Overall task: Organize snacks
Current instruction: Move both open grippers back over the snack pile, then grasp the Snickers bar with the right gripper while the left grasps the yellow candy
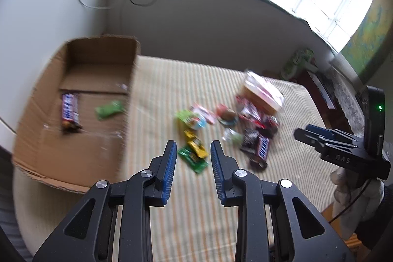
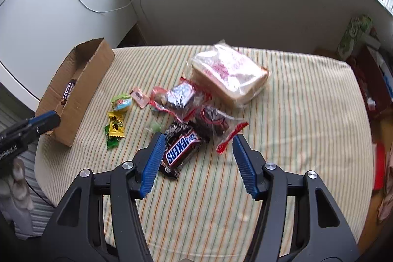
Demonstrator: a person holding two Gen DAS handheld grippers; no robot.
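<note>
We had barely begun: the cardboard box (image 1: 73,102) held only a Snickers bar (image 1: 70,112) and a green packet (image 1: 109,109), while most snacks (image 2: 186,112) lay heaped on the striped worktop (image 2: 294,129). Our left gripper (image 1: 193,151) hovered, jaws apart and empty, over the small candies (image 1: 194,151); our right gripper (image 2: 199,146) hung wide open above another Snickers (image 2: 180,151).

The left gripper (image 1: 193,147) has its two blue-padded fingers (image 1: 170,163) parted with a narrow gap, nothing between them; the right gripper (image 2: 199,141) stands spread much wider, its jaws also holding nothing; both point forward and downward; a pale gloved hand (image 1: 353,195) carries the right gripper.
</note>
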